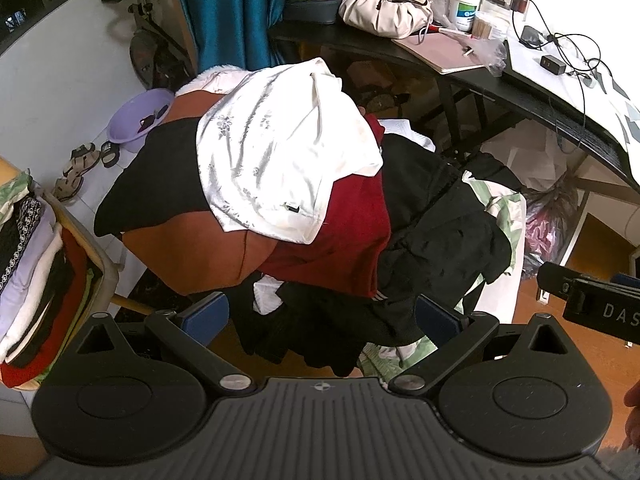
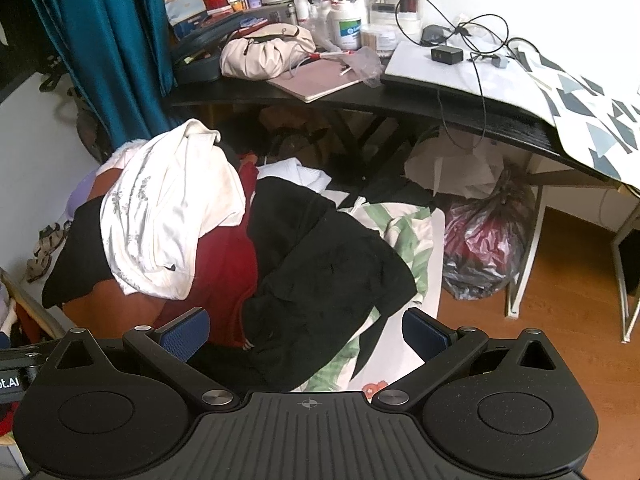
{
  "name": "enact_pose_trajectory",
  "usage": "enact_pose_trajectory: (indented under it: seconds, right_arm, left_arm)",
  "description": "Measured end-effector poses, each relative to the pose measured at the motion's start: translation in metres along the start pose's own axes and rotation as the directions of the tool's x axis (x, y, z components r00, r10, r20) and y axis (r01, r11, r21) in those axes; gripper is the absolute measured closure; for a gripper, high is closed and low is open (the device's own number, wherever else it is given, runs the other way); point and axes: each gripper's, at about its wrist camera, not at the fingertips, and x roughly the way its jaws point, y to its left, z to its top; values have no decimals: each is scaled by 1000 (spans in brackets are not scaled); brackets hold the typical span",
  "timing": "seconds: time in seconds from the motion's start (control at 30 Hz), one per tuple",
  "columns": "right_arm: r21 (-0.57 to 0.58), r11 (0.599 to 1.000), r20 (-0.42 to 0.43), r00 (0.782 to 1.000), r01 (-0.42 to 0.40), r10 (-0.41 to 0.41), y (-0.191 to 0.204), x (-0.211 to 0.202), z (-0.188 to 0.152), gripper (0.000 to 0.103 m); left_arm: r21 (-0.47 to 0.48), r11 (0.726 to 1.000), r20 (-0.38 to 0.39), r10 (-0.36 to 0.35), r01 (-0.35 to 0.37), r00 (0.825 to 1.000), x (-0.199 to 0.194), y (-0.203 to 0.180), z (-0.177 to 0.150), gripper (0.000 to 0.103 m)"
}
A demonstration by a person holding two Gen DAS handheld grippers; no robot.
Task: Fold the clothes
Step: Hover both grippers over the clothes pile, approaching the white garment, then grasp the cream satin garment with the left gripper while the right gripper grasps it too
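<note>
Since both claws, left [image 1: 322,316] & right [image 2: 306,330], hang spread w/ nothing pinched, the white top [image 1: 280,160] looks soft, light; probably grab its hem.

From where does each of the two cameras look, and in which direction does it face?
Left wrist: sits on the left gripper, facing forward and down at the clothes pile; its open fingers, the right gripper's body and a bit of a hand at the right edge show.
Right wrist: sits on the right gripper, facing the same pile from further right; its open fingers show.
Shared: white floral garment, dark red garment, black desk.
</note>
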Motion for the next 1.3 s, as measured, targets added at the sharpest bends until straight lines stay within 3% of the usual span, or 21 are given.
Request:
enact_pose_trajectory:
  seconds: [0.33, 0.67, 0.77, 0.87, 0.93, 1.0, 1.1, 1.2, 1.3]
  right_arm:
    - [13, 998, -28, 998, 54, -54, 25, 23, 14, 1]
    - [60, 990, -87, 989, 129, -124, 82, 74, 50, 1]
    - [96, 986, -95, 987, 138, -129, 101, 92, 66, 1]
    - [113, 987, -17, 993, 116, -115, 115, 105, 84, 1]
    - [88, 986, 84, 985, 141, -148, 127, 120, 96, 1]
    - [72, 974, 117, 968, 215, -223, 138, 143, 107, 1]
    - [151, 966, 87, 970, 210, -225, 143, 178, 120, 1]
    - [248, 954, 59, 980, 170, -190, 139, 207, 126, 1]
    - [253, 935, 33, 964, 247, -263, 128, 224, 123, 1]
  left_arm:
    - [32, 998, -44, -58, 59, 997, 35, 22, 29, 2]
    - [79, 989, -109, -114, 123, 987, 87, 68, 91, 2]
    - [47, 995, -65, -80, 83, 995, 101, 104, 118, 2]
    - [47, 999, 44, -29, 26, 999, 120, 141, 143, 2]
    - [104, 994, 69, 7, -14, 998, 144, 155, 157, 2]
    - [183, 983, 61, 7, -18, 998, 173, 157, 165, 2]
    - [298, 954, 36, -5, -6, 999, 218, 152, 173, 2]
    - [339, 939, -5, -65, 63, 998, 251, 134, 181, 2]
    - [343, 934, -24, -94, 97, 995, 275, 115, 195, 2]
